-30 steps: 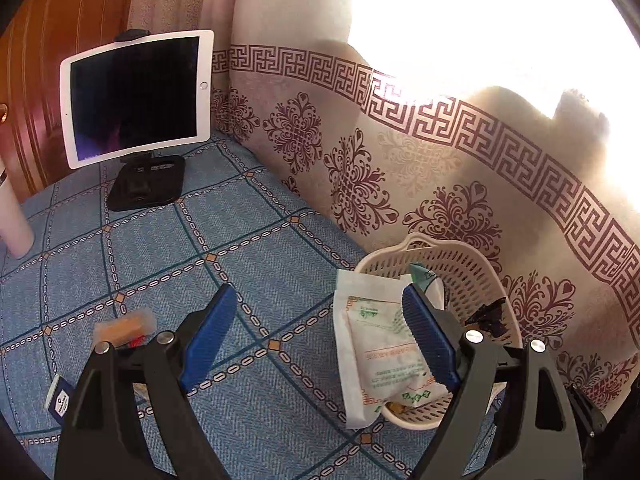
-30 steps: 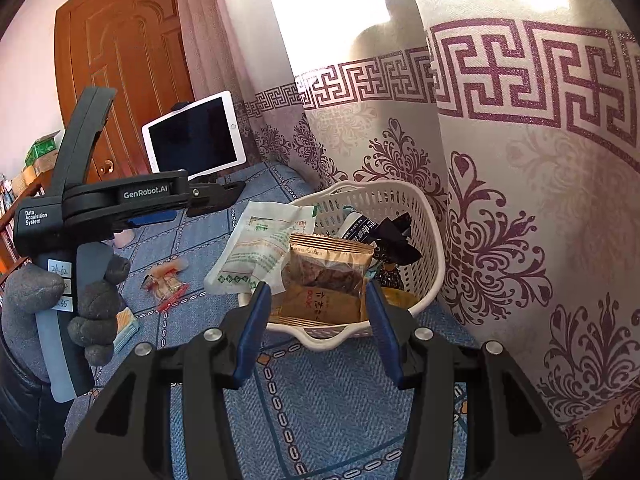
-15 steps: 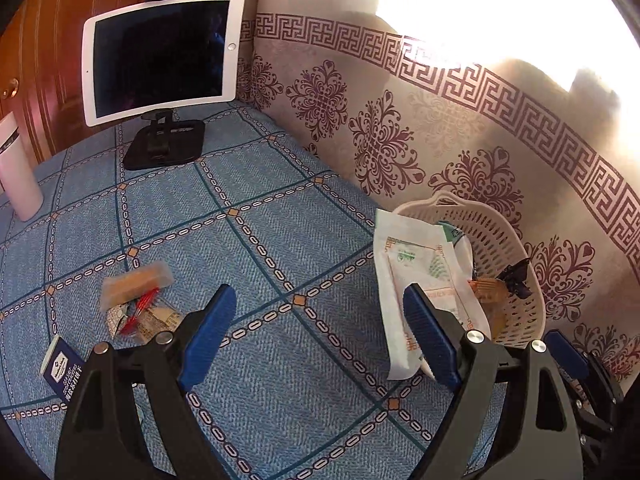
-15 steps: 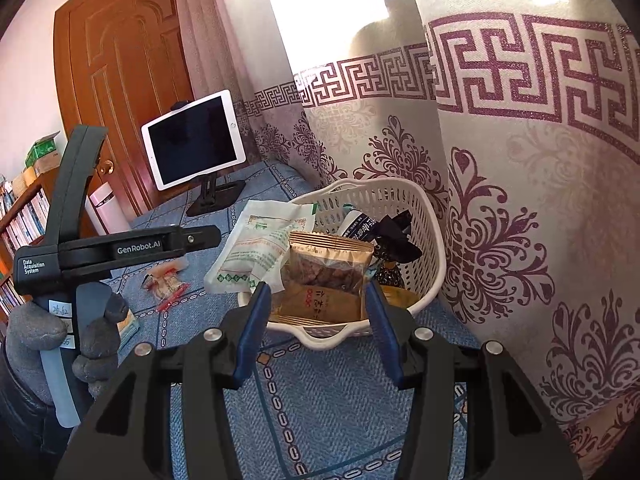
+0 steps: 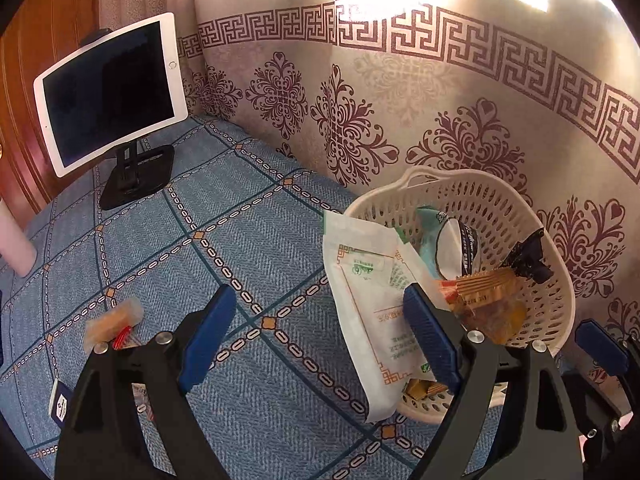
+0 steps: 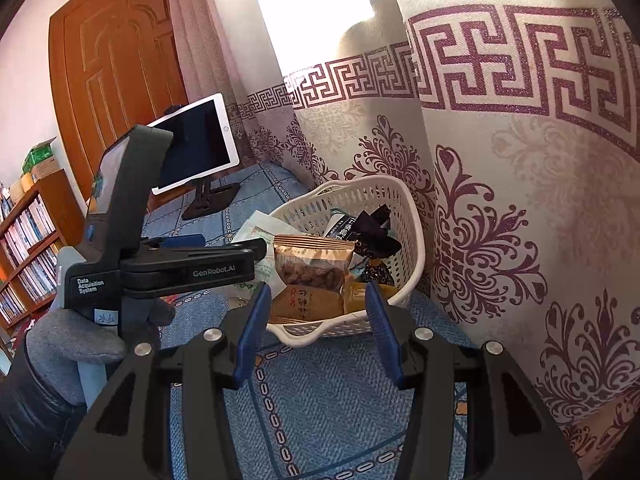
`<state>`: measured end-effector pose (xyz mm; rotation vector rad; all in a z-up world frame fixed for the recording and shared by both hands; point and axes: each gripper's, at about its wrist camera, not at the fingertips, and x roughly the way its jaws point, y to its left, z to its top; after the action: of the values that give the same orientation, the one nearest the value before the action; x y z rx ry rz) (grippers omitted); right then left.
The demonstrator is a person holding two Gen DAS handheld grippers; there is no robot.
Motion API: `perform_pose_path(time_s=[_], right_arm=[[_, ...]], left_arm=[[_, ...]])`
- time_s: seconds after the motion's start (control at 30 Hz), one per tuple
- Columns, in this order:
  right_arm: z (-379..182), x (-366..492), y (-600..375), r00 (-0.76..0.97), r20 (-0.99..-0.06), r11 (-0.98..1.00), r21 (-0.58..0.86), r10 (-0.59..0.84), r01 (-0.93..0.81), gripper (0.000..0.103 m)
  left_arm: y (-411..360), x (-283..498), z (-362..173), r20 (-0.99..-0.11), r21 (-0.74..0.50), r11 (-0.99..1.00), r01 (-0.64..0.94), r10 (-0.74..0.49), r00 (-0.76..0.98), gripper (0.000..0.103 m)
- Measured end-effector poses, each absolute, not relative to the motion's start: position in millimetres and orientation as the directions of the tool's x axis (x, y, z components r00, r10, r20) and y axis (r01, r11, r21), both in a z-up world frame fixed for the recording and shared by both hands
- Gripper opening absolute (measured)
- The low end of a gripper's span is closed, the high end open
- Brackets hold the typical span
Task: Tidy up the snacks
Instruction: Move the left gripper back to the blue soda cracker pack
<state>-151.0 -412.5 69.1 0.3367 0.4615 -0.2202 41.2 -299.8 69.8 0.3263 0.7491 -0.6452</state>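
A white plastic basket (image 5: 492, 200) (image 6: 404, 216) stands on the blue patterned cloth against the curtain. It holds several snack packs: a brown-gold bag (image 6: 312, 276) (image 5: 480, 288), a black wrapper (image 6: 374, 236) and a teal-white pack (image 5: 436, 236). A large white-green pouch (image 5: 372, 292) leans over the basket's left rim. Small loose snacks (image 5: 114, 320) lie on the cloth to the left. My left gripper (image 5: 316, 344) is open and empty, just left of the basket. My right gripper (image 6: 316, 336) is open and empty, in front of the basket.
A white tablet (image 5: 110, 92) on a black stand sits at the back left. A pink cylinder (image 5: 14, 240) is at the left edge. A small dark-blue card (image 5: 60, 402) lies near the left finger. A wooden door (image 6: 116, 76) and a bookshelf (image 6: 28, 240) stand beyond the table.
My left gripper has swung right and closer to the basket, so the loose snacks have slid toward the left finger. My right gripper has stayed still.
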Motion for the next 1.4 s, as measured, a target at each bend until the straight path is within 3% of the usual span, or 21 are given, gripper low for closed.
perform_pose_path(time_s=[0.13,0.27,0.63,0.93,1.4], right_arm=[[69,-152,-414,0.872,-0.469,0.919,0.267,-0.139,0.290,0.049],[70,-152,-411,0.872,-0.469,0.920,0.265,-0.137,0.288,0.049],[77,-145,-394,0.877,-0.470,0.940,0.242,-0.102,0.239,0.051],[79,-130,-365,0.871,-0.490,0.964,0.215,-0.030,0.154,0.053],[73,-109,-306,0.832,-0.545,0.986,0.169,0.108,-0.017,0.057]], left_arm=[[-309,44,60,-0.731,0.060,0.765,0.641,-0.404,0.550,0.088],[-304,43,70,-0.733,-0.022,0.741,0.671,-0.468,0.493,0.088],[-236,50,119,-0.644,-0.121,0.809,0.575,-0.505,0.575,0.088],[-154,68,135,-0.627,-0.139,0.907,0.398,-0.392,0.674,0.092],[-50,88,102,-0.686,-0.117,0.981,0.158,-0.195,0.701,0.096]])
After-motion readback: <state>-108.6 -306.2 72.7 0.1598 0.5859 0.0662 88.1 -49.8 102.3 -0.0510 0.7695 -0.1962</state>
